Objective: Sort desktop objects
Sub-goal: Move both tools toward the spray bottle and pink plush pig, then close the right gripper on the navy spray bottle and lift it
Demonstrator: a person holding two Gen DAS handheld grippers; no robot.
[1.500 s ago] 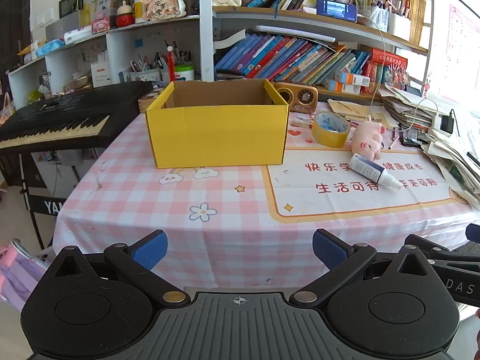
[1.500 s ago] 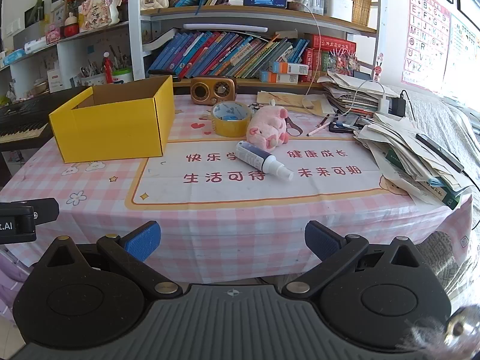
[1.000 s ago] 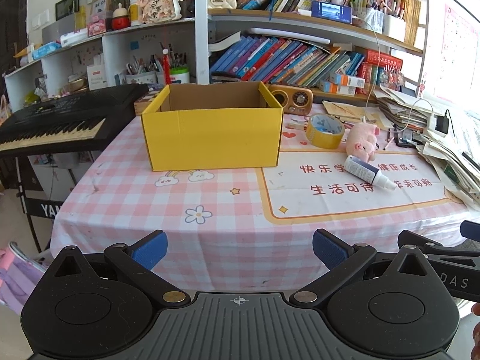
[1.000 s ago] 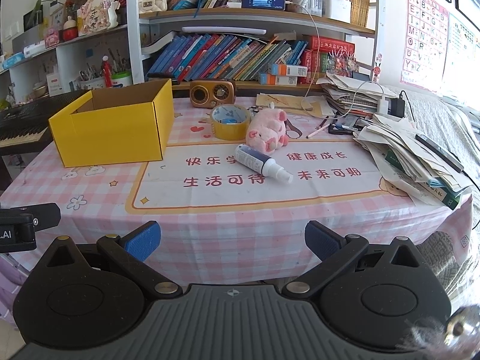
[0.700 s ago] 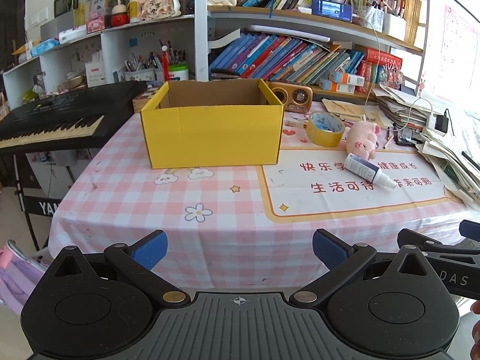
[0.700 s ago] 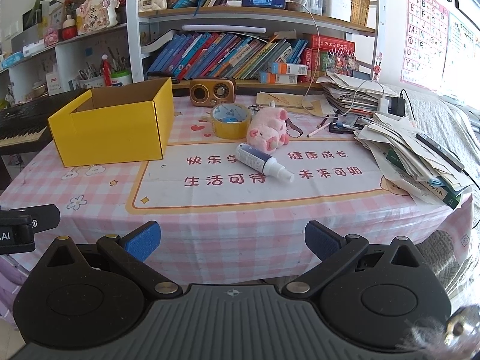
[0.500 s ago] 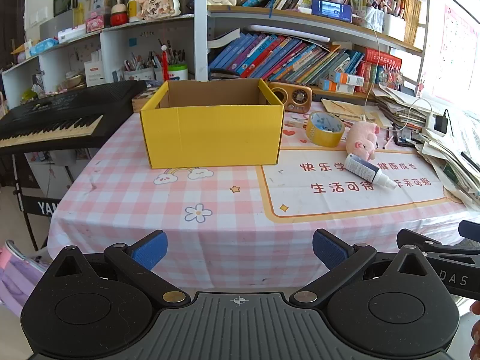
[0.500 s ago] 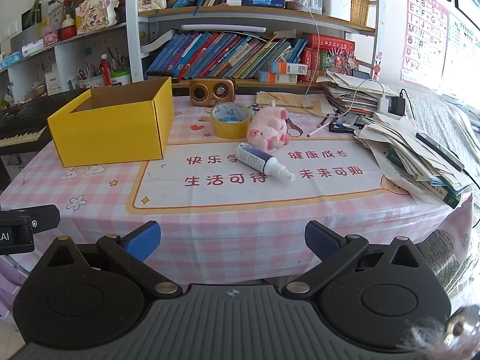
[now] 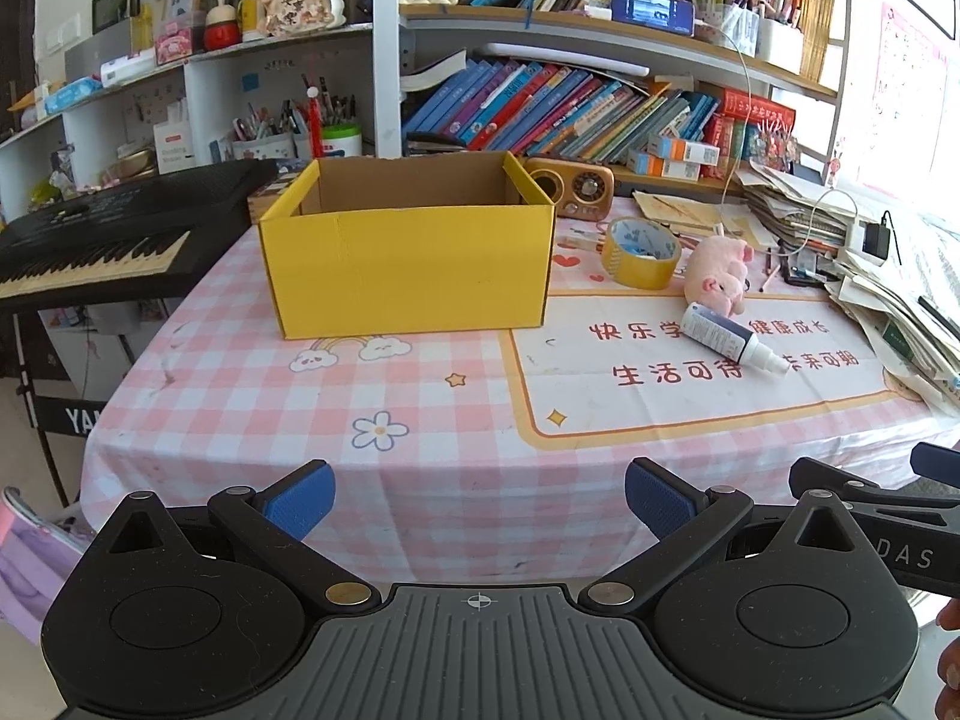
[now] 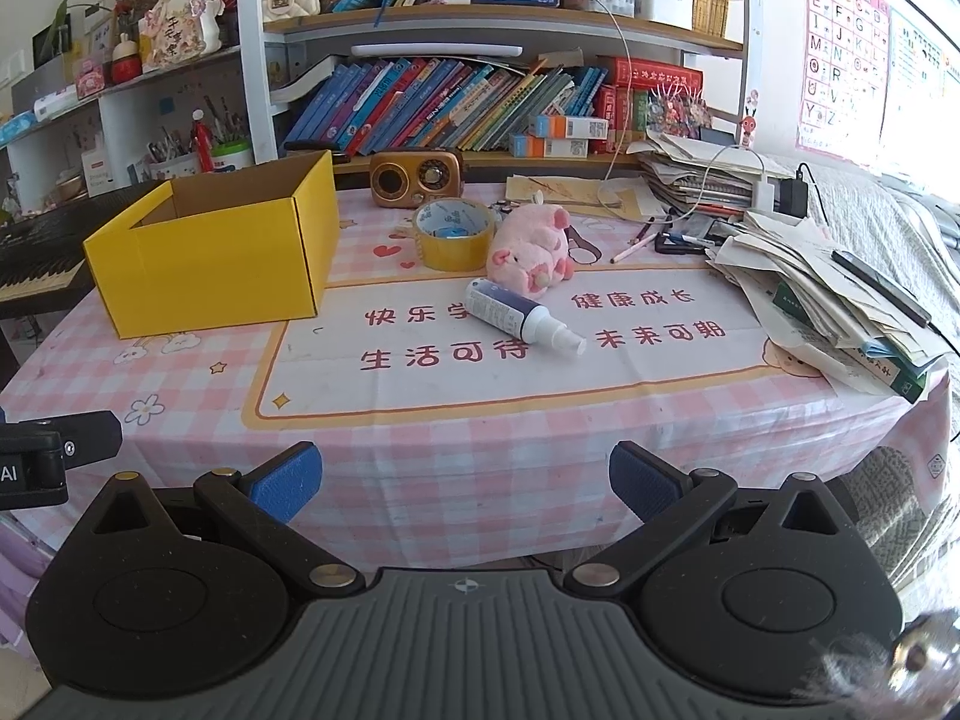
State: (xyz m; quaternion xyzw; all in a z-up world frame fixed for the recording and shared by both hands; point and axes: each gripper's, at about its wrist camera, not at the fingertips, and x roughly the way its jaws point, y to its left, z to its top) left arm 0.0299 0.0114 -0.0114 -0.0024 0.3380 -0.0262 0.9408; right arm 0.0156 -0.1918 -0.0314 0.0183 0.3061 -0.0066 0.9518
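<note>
An open yellow cardboard box (image 9: 408, 264) (image 10: 210, 264) stands on the table's left half. To its right lie a roll of yellow tape (image 9: 641, 252) (image 10: 453, 233), a pink plush pig (image 9: 717, 267) (image 10: 531, 252) and a white spray bottle (image 9: 729, 342) (image 10: 519, 317) on its side. My left gripper (image 9: 479, 495) is open and empty, held off the table's near edge. My right gripper (image 10: 461, 477) is open and empty too, near the front edge, well short of the bottle.
A small brown radio (image 10: 417, 177) stands behind the tape. Stacked papers and books (image 10: 840, 294) fill the table's right side, with pens and cables beside them. A black keyboard (image 9: 102, 234) stands left of the table. Bookshelves (image 10: 480, 96) rise behind.
Both views have shifted only slightly; the left gripper drew back a little from the table. Both grippers stayed open and nothing on the table moved.
</note>
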